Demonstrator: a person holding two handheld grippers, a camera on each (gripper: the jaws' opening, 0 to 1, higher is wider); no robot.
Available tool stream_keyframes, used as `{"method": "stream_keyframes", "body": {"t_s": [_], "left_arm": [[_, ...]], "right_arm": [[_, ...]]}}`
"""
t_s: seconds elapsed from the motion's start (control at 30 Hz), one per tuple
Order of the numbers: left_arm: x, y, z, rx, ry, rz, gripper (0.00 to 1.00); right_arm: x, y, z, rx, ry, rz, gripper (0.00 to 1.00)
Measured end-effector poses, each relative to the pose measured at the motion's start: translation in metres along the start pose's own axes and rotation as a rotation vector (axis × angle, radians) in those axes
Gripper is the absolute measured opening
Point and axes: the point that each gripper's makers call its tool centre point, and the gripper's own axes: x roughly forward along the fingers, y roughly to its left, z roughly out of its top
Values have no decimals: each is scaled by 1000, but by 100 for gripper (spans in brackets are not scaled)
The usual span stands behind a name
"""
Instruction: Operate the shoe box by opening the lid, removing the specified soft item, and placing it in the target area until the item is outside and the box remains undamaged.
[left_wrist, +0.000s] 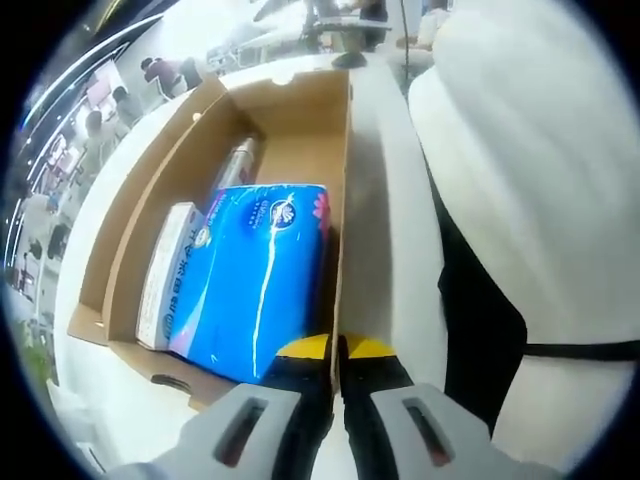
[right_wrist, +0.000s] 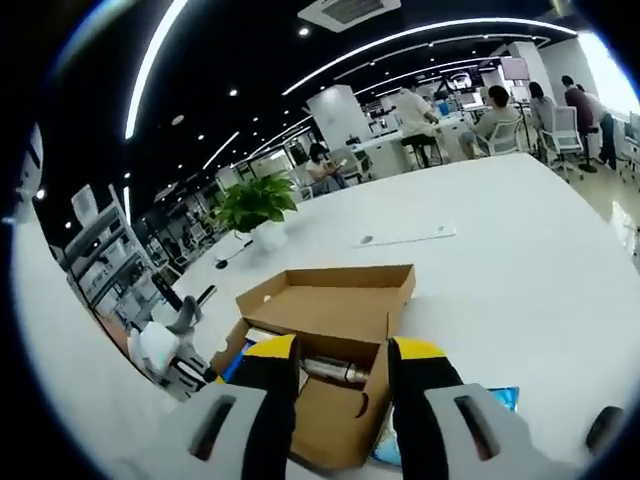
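The brown cardboard shoe box lies open on a white table. Inside it are a blue soft tissue pack, a white pack beside it and a silver cylinder further in. My left gripper, with yellow tips, is shut on the box's side wall. In the right gripper view the box stands with its lid folded back and the silver cylinder showing. My right gripper is open, jaws either side of the box's near corner. The left gripper sits at the box's left side.
A blue-and-white thing lies on the table by the box, half hidden behind the right jaw. A potted plant and a paper sheet are further back. People sit at far desks. A person's white sleeve is close on the right.
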Motion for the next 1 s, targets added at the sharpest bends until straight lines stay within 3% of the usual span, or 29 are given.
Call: {"method": "stream_keyframes", "body": {"t_s": [0.13, 0.23, 0.37, 0.47, 0.53, 0.73, 1.0], "left_arm": [[0, 0, 0, 0, 1, -5, 2], [0, 0, 0, 0, 0, -4, 2], [-1, 0, 0, -3, 0, -4, 2], [0, 0, 0, -4, 1, -4, 2], [-1, 0, 0, -4, 1, -4, 2], [0, 0, -1, -4, 1, -6, 2], [0, 0, -1, -7, 2, -5, 2]], "right_arm": [[3, 0, -3, -98, 58, -22, 39], [7, 3, -7, -229, 101, -33, 31], [15, 16, -15, -328, 156, 6, 43], [19, 17, -19, -405, 203, -10, 44], [19, 7, -16, -428, 201, 1, 42], [24, 9, -7, -457, 190, -8, 43], [31, 9, -18, -518, 248, -17, 40]]}}
